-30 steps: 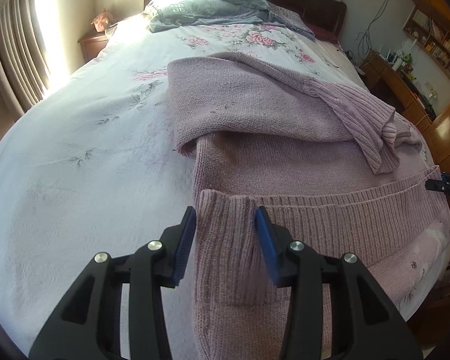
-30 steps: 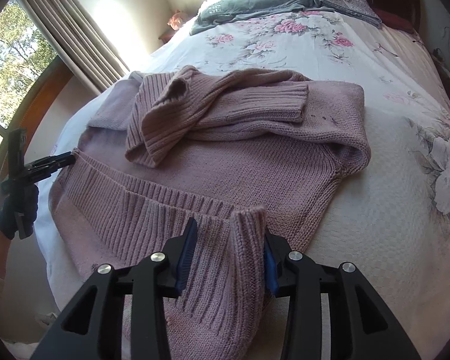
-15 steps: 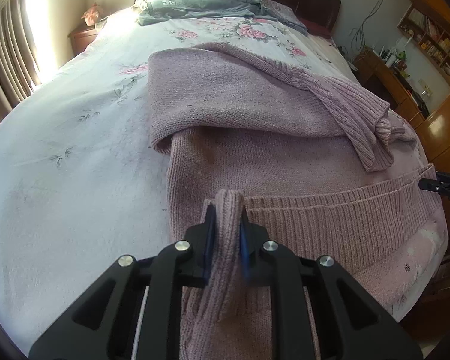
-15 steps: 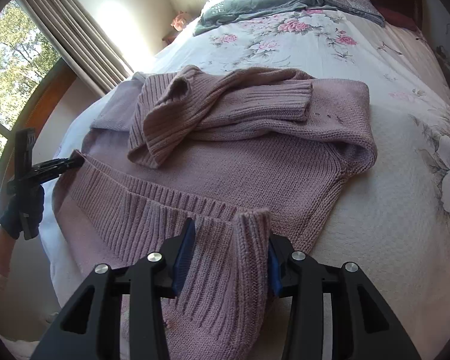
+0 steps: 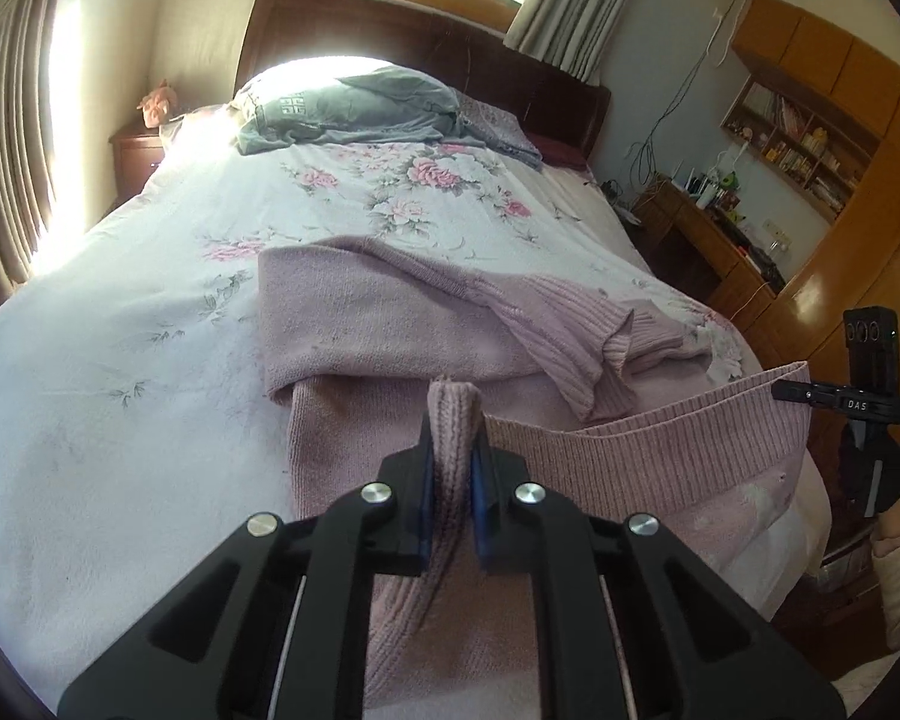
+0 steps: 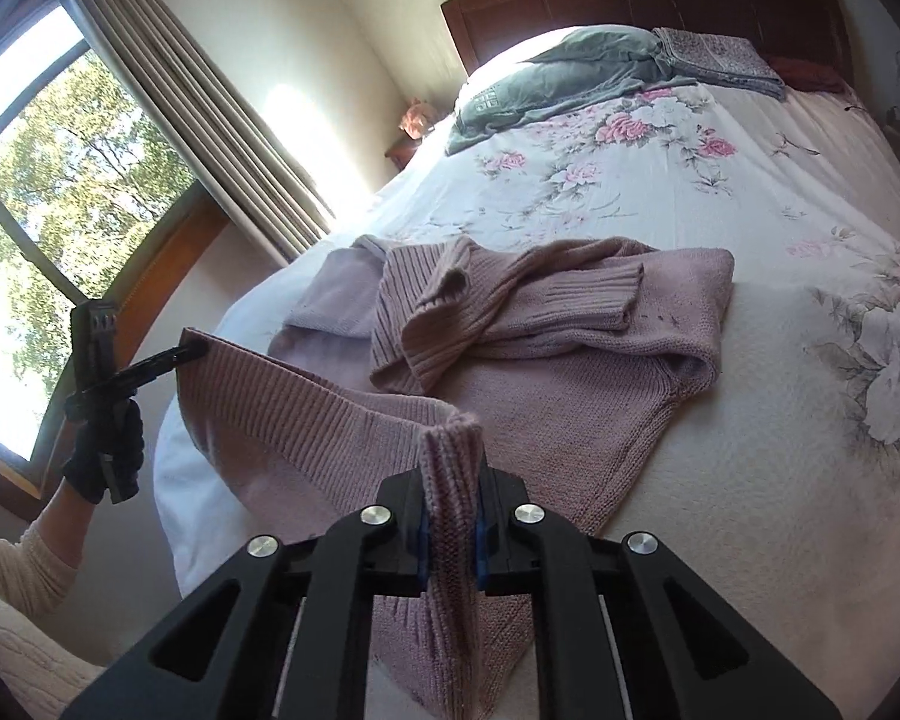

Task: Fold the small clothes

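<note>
The sweater (image 5: 390,324) lies on the bed (image 5: 120,360), its sleeves already crossed over the chest at the far side, its ribbed hem (image 5: 660,438) at the near edge; the hem is raised off the cover between the two claws. On the left, the left claw (image 5: 453,480) is clenched on the hem's left corner, a pinch of rib standing up between its pads; on the right, the right claw (image 6: 450,519) is likewise clenched on the right corner, the rib bunched in its grip.

The step in hand looks to be carrying the hem up and over toward the collar. To do it well, I would lift both corners to one height and keep the hem taut between them, so that the edge stays straight; move both forward at one pace, or the fold will skew; lay the hem over the sleeves (image 6: 510,306) without dragging them, for they lie loose; release only once the knit rests flat, since this soft knit may slump and slide back toward the bed's near edge.
</note>
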`<state>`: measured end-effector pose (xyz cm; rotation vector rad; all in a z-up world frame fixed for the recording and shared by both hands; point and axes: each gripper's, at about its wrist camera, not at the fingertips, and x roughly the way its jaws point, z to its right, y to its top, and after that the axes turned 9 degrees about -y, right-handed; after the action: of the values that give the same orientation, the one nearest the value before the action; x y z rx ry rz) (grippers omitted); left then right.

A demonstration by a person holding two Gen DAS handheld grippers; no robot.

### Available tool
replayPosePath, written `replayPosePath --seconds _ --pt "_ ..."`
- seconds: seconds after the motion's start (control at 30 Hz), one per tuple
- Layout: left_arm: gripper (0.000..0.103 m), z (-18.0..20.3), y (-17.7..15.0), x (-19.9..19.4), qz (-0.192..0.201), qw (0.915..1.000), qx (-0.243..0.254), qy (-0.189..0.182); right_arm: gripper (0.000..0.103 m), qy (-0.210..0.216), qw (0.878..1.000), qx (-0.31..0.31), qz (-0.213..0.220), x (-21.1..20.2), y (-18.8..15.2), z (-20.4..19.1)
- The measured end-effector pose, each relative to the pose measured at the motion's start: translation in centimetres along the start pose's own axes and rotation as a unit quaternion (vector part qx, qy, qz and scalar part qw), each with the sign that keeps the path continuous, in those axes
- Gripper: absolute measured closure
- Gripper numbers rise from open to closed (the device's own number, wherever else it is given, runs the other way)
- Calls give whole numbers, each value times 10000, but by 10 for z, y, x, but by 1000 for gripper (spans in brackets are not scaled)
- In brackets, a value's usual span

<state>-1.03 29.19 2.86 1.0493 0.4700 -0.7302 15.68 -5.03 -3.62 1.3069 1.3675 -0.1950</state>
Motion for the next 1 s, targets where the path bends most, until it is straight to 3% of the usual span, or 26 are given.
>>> replayPosePath --seconds 0.2,0.37,0.5,0.73,0.8,0.83,0.87,1.0 --pt "95 9 58 -15 706 9973 64 -206 93 330 9974 130 620 -35 49 4" --pt "95 -17 113 27 820 9966 24 124 94 61 9967 317 746 -14 110 26" --pt "95 -50 141 81 646 9965 -193 496 93 -152 9961 704 516 32 146 58" --pt "94 -109 129 167 -296 9902 -805 1098 93 -652 9902 1176 -385 128 145 98" --pt "92 -124 122 177 -476 9863 -1059 1168 93 -823 9870 1239 -608 147 138 105" --pt "85 -130 119 179 -556 9841 -1144 1241 93 -871 9852 1308 -684 153 135 109" --pt "76 -134 118 179 -593 9822 -1218 1304 89 -898 9835 1384 -737 157 131 114" --pt "72 -140 112 159 -444 9811 -1518 1117 72 -948 9784 1656 -793 153 120 125"
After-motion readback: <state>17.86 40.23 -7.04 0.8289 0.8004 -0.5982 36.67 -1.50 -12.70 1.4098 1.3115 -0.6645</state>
